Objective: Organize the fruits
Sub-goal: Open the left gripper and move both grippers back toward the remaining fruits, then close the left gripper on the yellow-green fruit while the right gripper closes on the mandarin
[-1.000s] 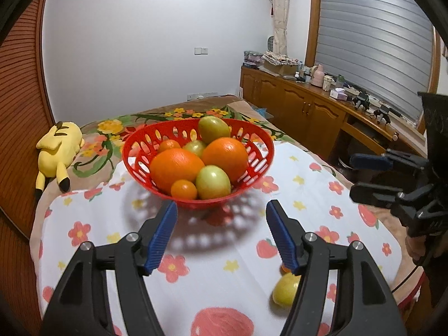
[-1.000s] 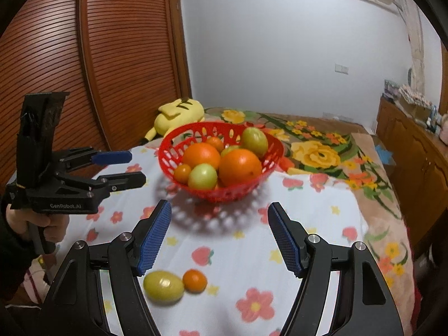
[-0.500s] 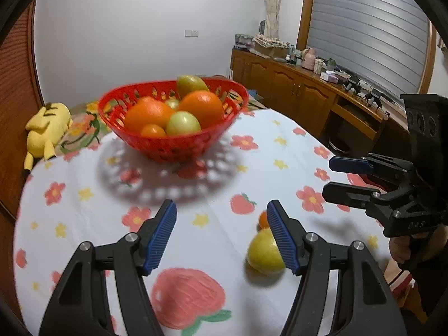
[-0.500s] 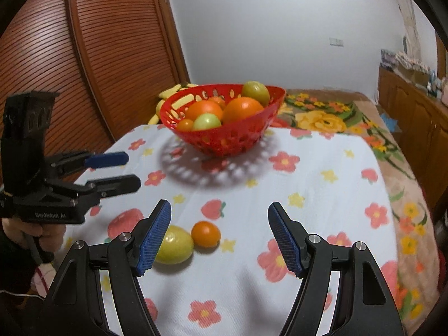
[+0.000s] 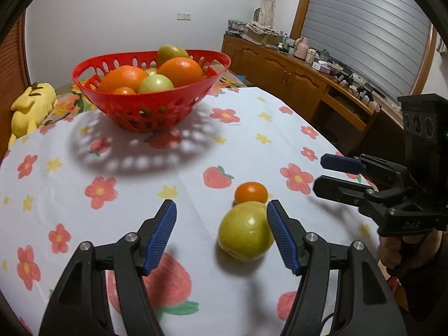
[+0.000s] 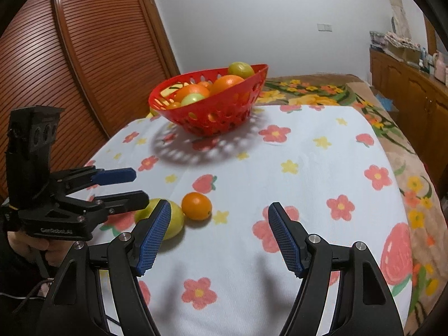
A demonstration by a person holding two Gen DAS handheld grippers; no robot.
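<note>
A red basket (image 5: 156, 109) (image 6: 212, 114) holding oranges and green fruits stands at the far side of the flowered tablecloth (image 5: 112, 168). On the cloth in front of it, a yellow-green fruit (image 5: 246, 231) (image 6: 175, 218) and a small orange (image 5: 251, 192) (image 6: 196, 205) lie side by side. My left gripper (image 5: 221, 235) (image 6: 137, 186) is open, and the yellow-green fruit sits just inside its right pad without being pressed. My right gripper (image 6: 219, 235) (image 5: 330, 175) is open and holds nothing. The small orange lies ahead of its left finger, which partly hides the yellow-green fruit.
A yellow plush toy (image 5: 30, 106) lies beyond the table at the left. A wooden sideboard (image 5: 294, 75) with clutter runs along the right wall. A slatted wooden door (image 6: 70, 56) stands to the left, and a flowered bed cover (image 6: 322, 95) lies behind the table.
Both grippers have sunk toward the table and tipped down. The basket has slid up in both views, and the two loose fruits now lie near the fingers. Both grippers' openings are unchanged.
</note>
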